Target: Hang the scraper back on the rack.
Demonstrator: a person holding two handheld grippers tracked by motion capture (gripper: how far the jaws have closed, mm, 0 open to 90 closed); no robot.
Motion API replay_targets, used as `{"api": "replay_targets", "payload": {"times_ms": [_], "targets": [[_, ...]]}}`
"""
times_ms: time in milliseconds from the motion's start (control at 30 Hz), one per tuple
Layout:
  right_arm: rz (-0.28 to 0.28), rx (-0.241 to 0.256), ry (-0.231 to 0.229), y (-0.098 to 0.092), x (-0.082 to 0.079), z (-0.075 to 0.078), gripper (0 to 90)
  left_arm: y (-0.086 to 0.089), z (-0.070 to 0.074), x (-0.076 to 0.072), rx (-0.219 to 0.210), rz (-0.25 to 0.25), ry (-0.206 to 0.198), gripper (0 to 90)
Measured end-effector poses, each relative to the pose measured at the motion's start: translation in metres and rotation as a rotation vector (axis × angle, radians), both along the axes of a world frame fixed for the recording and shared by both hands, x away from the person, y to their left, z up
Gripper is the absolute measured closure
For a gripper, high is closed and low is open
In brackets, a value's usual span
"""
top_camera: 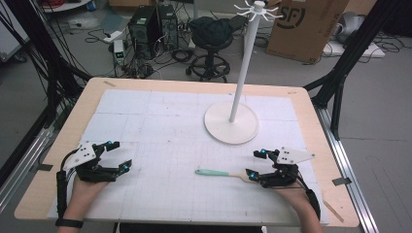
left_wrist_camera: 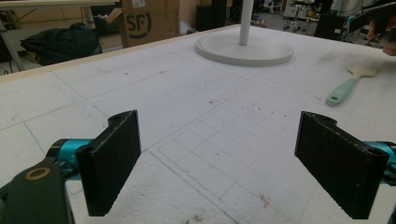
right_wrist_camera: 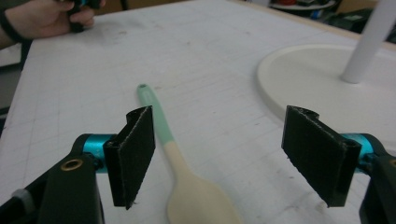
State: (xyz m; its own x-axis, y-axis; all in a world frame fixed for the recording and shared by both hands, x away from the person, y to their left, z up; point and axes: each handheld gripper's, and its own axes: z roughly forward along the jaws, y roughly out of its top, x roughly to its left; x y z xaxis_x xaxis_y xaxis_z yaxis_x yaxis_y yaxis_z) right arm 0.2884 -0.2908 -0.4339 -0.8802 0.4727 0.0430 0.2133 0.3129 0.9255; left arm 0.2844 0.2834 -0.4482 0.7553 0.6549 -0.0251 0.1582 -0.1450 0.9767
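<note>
A spatula with a mint-green handle and a cream head lies flat on the white gridded mat, handle toward the left. My right gripper is open at the head end. In the right gripper view the spatula lies between the wide-apart jaws of the right gripper, nearer the left one, and neither jaw touches it. My left gripper rests open near the mat's left side with nothing between its jaws. From the left gripper, the spatula shows far off at the right.
A white hanger stand rises from a round flat base at the mat's centre right, just beyond the spatula. The base lies close ahead of the right gripper. Beyond the table's wooden rim are a stool, computer cases and a cardboard box.
</note>
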Motion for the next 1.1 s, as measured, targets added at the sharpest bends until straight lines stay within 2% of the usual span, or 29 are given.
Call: {"api": "replay_targets", "payload": {"times_ms": [33, 100, 233, 367, 400, 433, 533, 633, 733, 900, 1033, 1100], "targets": [[0.039, -0.021, 0.013, 0.005, 0.002, 0.000, 29.1, 0.000, 0.000, 0.000, 0.001, 0.000, 0.001, 15.0], [0.058, -0.032, 0.018, 0.008, 0.003, 0.000, 29.2, 0.000, 0.000, 0.000, 0.001, 0.000, 0.001, 15.0], [0.106, -0.077, 0.042, 0.019, 0.007, -0.002, 27.6, 0.000, 0.000, 0.000, 0.001, 0.002, 0.001, 15.0], [0.133, -0.131, 0.045, 0.030, 0.011, -0.003, 28.6, 0.000, 0.000, 0.000, 0.002, 0.005, 0.002, 15.2], [0.160, -0.162, 0.060, 0.036, 0.013, -0.005, 32.1, 0.000, 0.000, 0.000, 0.004, 0.005, 0.003, 15.2], [0.160, -0.162, 0.060, 0.036, 0.013, -0.005, 32.1, 0.000, 0.000, 0.000, 0.004, 0.006, 0.002, 15.2], [0.204, -0.208, 0.078, 0.044, 0.017, -0.007, 38.7, -0.001, 0.000, 0.000, 0.007, 0.005, 0.001, 15.3], [0.225, -0.265, 0.100, 0.051, 0.020, -0.010, 44.0, -0.001, 0.000, 0.000, 0.010, 0.006, 0.001, 15.4], [0.241, -0.300, 0.118, 0.054, 0.022, -0.014, 51.1, -0.001, 0.000, 0.000, 0.009, 0.006, 0.000, 15.5], [0.239, -0.313, 0.114, 0.053, 0.026, -0.014, 61.0, -0.001, 0.000, 0.000, 0.011, 0.006, -0.001, 15.6], [0.261, -0.332, 0.083, 0.055, 0.023, -0.014, 68.6, -0.001, 0.000, 0.000, 0.013, 0.007, -0.001, 15.7], [0.265, -0.332, 0.092, 0.055, 0.022, -0.014, 72.6, -0.001, 0.000, 0.000, 0.015, 0.005, -0.001, 15.8]]}}
